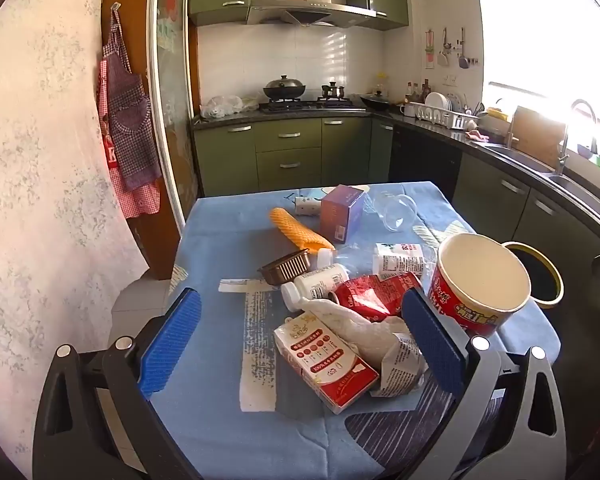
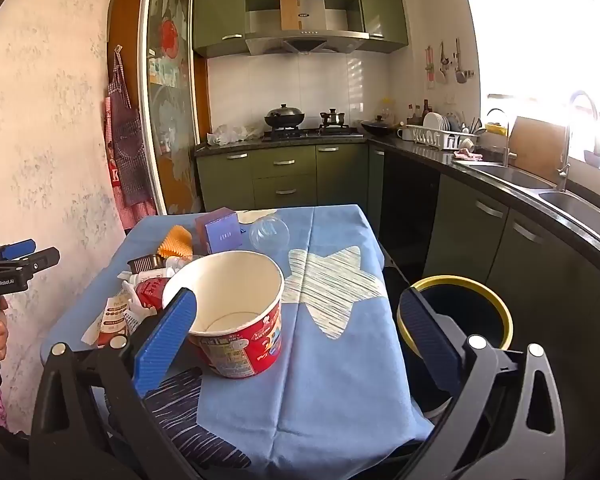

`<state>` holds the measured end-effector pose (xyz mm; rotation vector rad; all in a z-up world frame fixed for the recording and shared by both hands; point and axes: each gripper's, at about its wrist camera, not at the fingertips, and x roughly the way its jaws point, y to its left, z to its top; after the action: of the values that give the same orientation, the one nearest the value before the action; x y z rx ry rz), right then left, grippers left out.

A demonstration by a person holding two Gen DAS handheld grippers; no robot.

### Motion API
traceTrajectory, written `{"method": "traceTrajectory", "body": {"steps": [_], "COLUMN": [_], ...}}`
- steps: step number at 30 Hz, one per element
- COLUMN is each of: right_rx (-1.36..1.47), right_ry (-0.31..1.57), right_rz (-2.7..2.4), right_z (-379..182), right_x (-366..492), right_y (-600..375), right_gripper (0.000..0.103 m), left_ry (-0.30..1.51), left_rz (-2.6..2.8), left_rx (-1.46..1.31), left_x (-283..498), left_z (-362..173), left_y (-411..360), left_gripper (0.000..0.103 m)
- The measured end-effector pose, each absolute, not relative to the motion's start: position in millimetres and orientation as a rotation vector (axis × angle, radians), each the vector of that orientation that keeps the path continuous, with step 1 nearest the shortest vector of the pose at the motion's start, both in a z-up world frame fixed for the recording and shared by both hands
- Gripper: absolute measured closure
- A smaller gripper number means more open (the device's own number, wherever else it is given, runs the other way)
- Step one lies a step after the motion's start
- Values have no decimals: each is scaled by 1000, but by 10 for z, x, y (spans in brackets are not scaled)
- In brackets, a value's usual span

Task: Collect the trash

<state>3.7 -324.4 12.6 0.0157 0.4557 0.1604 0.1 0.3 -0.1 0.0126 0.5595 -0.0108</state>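
Trash lies on a table with a blue cloth: a red-and-white carton, crumpled white paper, a red packet, white bottles, a brown tray, an orange foam net, a purple box, a clear cup and a red noodle cup. My left gripper is open above the carton and paper. My right gripper is open, its left finger at the noodle cup. A yellow-rimmed bin stands right of the table.
A textured wall and hanging aprons are on the left. Green cabinets, a stove with pots and a counter with sink run along the back and right. The left gripper also shows at the left edge of the right wrist view.
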Motion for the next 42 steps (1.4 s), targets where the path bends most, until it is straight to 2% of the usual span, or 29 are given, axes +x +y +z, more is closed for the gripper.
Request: {"method": "traceTrajectory", "body": {"steps": [5, 8, 42], "right_rx": [15, 13, 17], "right_ry": [454, 452, 504], "right_rz": [157, 154, 157], "right_z": [116, 109, 16], "right_x": [54, 53, 199], "right_y": [-3241, -3240, -3193], "right_gripper": [6, 6, 6], "left_ry": [583, 562, 578], "left_rz": [-24, 15, 13], "left_rx": [-37, 31, 38], "left_x": [74, 25, 46], "left_z": [-20, -1, -77], "left_y": [179, 45, -11], "left_gripper": [4, 4, 4]}}
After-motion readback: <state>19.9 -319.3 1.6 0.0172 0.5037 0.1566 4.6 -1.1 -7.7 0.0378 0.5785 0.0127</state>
